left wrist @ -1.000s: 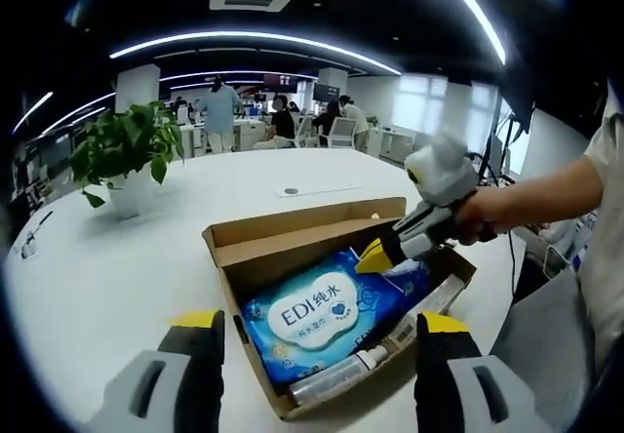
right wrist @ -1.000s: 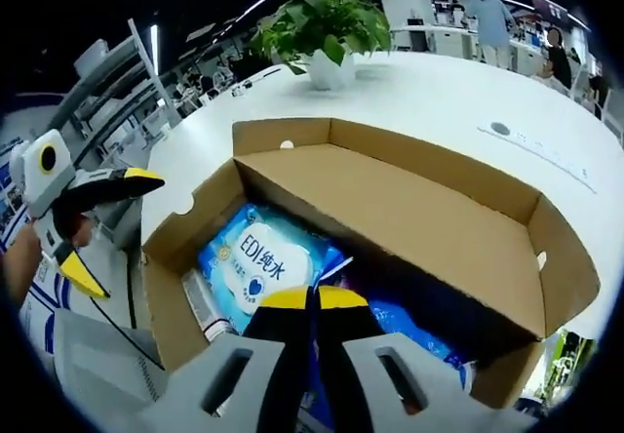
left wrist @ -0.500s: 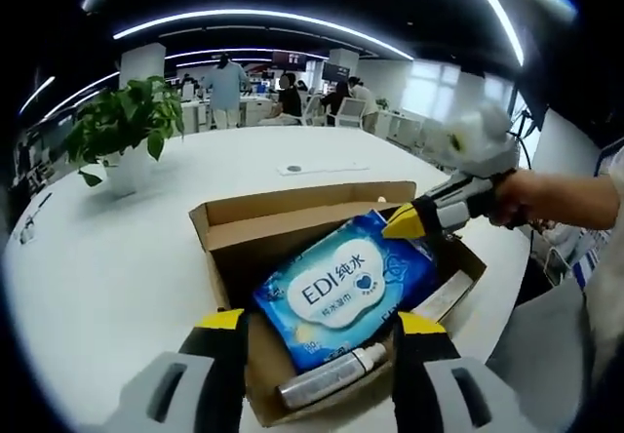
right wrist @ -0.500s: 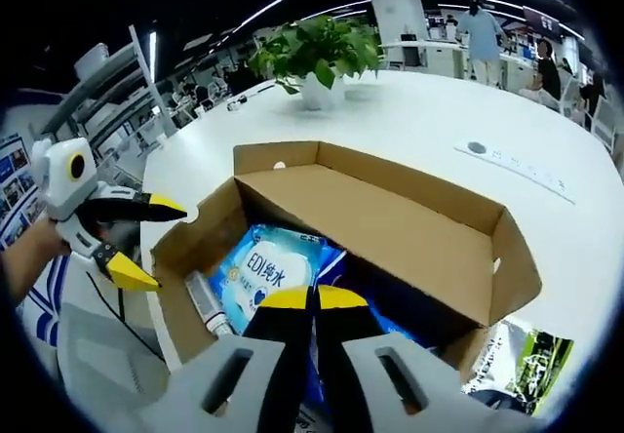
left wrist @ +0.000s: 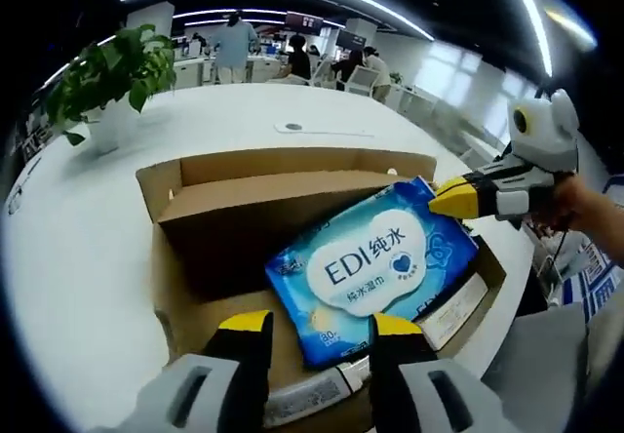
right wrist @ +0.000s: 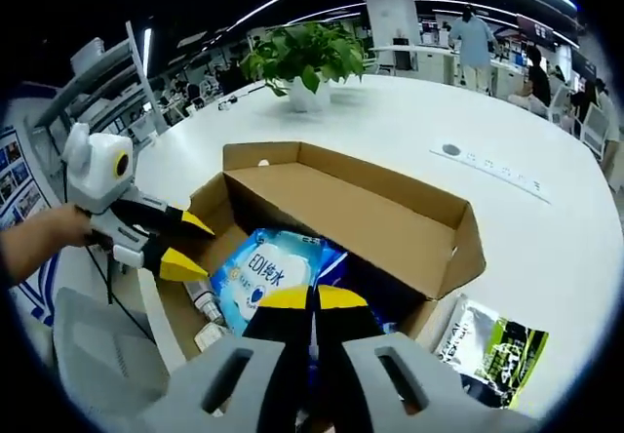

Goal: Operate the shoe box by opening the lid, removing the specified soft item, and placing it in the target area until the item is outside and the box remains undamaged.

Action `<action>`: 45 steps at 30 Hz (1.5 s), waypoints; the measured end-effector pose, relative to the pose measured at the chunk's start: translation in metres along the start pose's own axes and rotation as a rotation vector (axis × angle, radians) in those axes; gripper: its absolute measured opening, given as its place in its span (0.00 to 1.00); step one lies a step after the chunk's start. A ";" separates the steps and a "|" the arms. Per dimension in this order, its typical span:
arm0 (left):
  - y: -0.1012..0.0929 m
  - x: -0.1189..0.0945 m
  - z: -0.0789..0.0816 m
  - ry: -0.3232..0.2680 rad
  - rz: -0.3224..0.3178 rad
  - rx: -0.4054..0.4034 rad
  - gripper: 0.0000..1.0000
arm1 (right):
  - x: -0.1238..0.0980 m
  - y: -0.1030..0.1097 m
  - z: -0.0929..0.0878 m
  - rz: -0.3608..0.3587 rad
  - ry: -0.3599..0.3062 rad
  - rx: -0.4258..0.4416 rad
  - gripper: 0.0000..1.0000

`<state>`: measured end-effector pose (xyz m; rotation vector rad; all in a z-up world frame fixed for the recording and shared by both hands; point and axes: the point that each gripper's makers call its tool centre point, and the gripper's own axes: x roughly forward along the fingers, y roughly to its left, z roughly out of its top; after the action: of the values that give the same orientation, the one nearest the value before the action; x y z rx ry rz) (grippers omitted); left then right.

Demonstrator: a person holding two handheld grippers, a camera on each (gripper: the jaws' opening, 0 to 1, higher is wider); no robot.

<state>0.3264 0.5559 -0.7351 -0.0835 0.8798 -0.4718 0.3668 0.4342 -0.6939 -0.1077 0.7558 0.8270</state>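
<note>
My right gripper (right wrist: pixel 313 298), jaws clamped on the wipes pack (left wrist: pixel 375 262), left gripper (left wrist: pixel 315 324) open, risks snagging the shoe box (left wrist: pixel 253 194) wall.

Both grippers have pale grey moulded bodies with slotted arms, black jaw shafts and yellow tips. The left gripper (left wrist: pixel 310 324) and the right gripper (right wrist: pixel 312 298) each carry a white housing behind the jaws.

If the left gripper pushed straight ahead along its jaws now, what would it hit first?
Probably the blue wet-wipes pack, held up by the right gripper above the shoe box; depth is uncertain.
</note>
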 end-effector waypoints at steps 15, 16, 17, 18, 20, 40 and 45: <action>0.003 0.029 -0.020 0.095 -0.055 -0.091 0.22 | 0.003 -0.015 -0.019 -0.056 0.070 -0.102 0.00; 0.003 0.029 -0.020 0.095 -0.062 -0.089 0.22 | 0.003 -0.016 -0.019 -0.055 0.070 -0.100 0.00; 0.001 0.028 -0.020 0.096 -0.067 -0.104 0.21 | 0.004 -0.016 -0.019 -0.056 0.071 -0.095 0.00; 0.002 0.028 -0.019 0.097 -0.067 -0.119 0.20 | 0.004 -0.016 -0.020 -0.056 0.071 -0.092 0.00; -0.002 0.027 -0.020 0.105 -0.065 -0.118 0.18 | 0.004 -0.017 -0.020 -0.056 0.069 -0.082 0.00; -0.002 0.015 -0.015 0.119 -0.006 -0.064 0.00 | -0.009 -0.009 -0.006 -0.036 -0.011 0.045 0.00; -0.006 0.004 -0.005 0.089 -0.010 -0.060 0.00 | -0.017 -0.009 0.000 -0.019 -0.040 0.101 0.00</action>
<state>0.3230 0.5494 -0.7400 -0.1221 0.9816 -0.4610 0.3652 0.4174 -0.6846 -0.0084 0.7558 0.7692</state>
